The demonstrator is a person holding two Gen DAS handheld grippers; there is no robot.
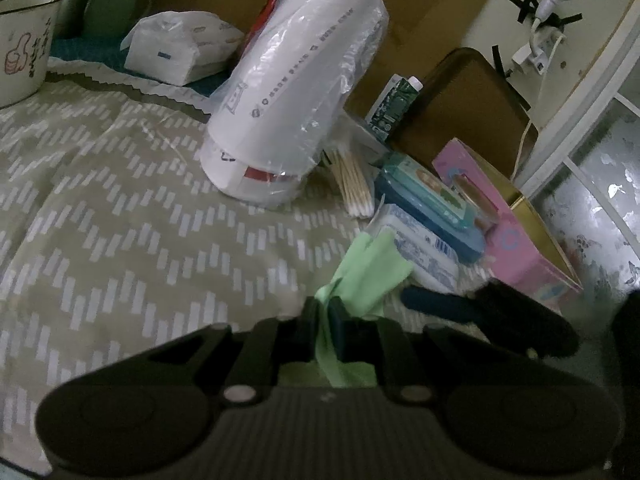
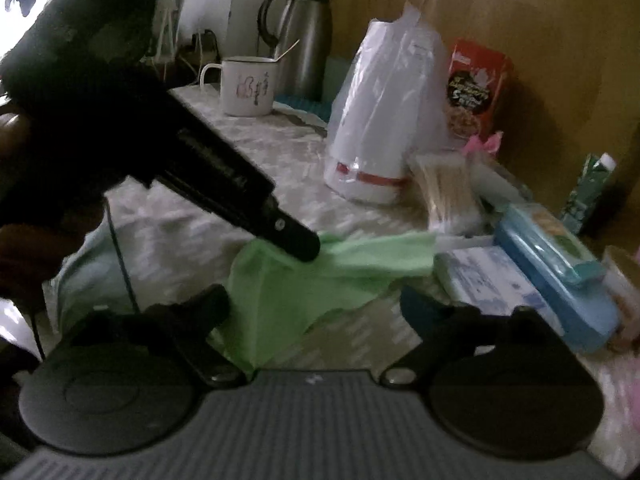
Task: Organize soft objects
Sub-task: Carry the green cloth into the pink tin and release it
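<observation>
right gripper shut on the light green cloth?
No: in the right wrist view the right gripper stands wide open around the light green cloth, which only the left gripper pinches.

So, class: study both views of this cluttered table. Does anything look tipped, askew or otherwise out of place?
Yes. The bagged stack of white cups leans over rather than standing upright. The green cloth is crumpled, pinched in the left gripper. The cotton swabs lie loosely fanned against the packets.
</observation>
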